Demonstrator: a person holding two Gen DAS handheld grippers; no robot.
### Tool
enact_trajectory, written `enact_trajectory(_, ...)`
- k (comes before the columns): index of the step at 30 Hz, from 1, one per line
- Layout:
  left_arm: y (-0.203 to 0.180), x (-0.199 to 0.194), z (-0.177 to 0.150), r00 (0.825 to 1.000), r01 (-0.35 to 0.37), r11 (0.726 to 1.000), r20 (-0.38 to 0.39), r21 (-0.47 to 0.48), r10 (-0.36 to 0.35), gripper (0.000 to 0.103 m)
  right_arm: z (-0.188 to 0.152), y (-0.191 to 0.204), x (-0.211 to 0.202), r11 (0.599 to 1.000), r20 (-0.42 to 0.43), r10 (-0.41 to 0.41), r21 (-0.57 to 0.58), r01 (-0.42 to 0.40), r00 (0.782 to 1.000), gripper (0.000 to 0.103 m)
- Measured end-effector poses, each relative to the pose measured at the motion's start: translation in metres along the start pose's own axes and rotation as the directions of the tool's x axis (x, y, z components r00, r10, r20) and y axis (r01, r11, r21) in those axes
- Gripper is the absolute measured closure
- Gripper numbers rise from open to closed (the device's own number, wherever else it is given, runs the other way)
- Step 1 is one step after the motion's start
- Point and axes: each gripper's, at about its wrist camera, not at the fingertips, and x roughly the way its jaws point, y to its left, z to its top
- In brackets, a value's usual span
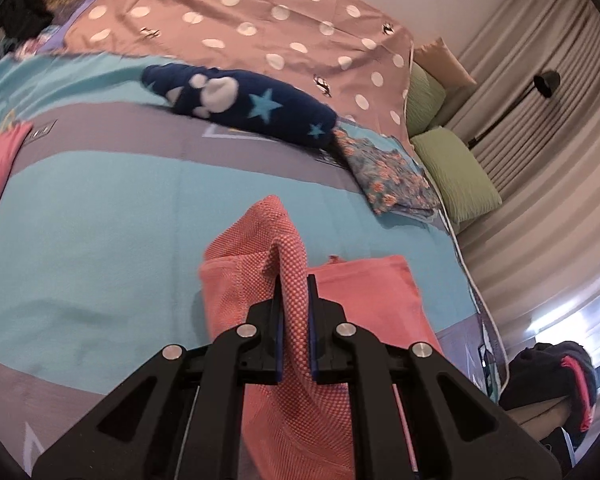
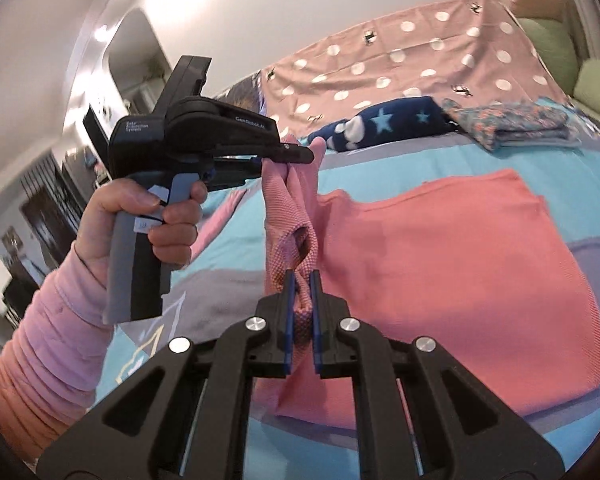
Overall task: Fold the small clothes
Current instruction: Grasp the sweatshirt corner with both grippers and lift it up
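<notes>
A coral-pink knit garment (image 2: 440, 264) lies spread on the bed, with one edge lifted. My left gripper (image 1: 294, 280) is shut on a fold of that pink garment (image 1: 260, 240) and holds it above the bed. In the right wrist view the left gripper (image 2: 300, 154) shows at the upper left, held by a hand, pinching the raised cloth. My right gripper (image 2: 301, 276) is shut on the same raised edge lower down, so the cloth hangs between the two grippers.
A folded navy garment with stars (image 1: 244, 100) and a folded floral one (image 1: 388, 172) lie at the back of the turquoise and grey bedcover (image 1: 100, 220). Behind are a polka-dot sheet (image 1: 260, 20), green pillows (image 1: 456, 172) and curtains.
</notes>
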Motion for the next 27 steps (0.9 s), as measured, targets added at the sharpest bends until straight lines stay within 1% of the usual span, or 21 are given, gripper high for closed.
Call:
enact_trajectory(3, -0.025, 0.01, 0.002, 1.0, -0.02, 1.0, -0.009, 0.021, 0.02, 0.095, 0.001, -0.021, -0.016, 0.998, 0.025, 0.024, 0.052, -0.025, 0.999, 0.096)
enact_trajectory(8, -0.068, 0.029, 0.004, 0.998, -0.052, 0.995, -0.023, 0.083, 0.054, 0.095, -0.003, -0.046, -0.037, 0.994, 0.058, 0.03, 0.104, -0.036, 0.998, 0.096)
enact_trajectory(17, -0.138, 0.067, -0.004, 0.995, -0.072, 0.978, -0.058, 0.194, 0.084, 0.095, -0.009, -0.095, -0.072, 0.976, 0.103, 0.032, 0.213, -0.054, 0.994, 0.096)
enact_trajectory(22, -0.168, 0.088, -0.012, 0.991, -0.082, 0.965, -0.087, 0.248, 0.106, 0.095, -0.016, -0.112, -0.085, 0.97, 0.112, 0.018, 0.241, -0.045, 0.994, 0.096)
enact_trajectory(27, -0.188, 0.108, -0.023, 0.986, -0.088, 0.955, -0.114, 0.284, 0.125, 0.095, -0.021, -0.131, -0.09, 0.96, 0.112, 0.005, 0.278, -0.036, 0.994, 0.096)
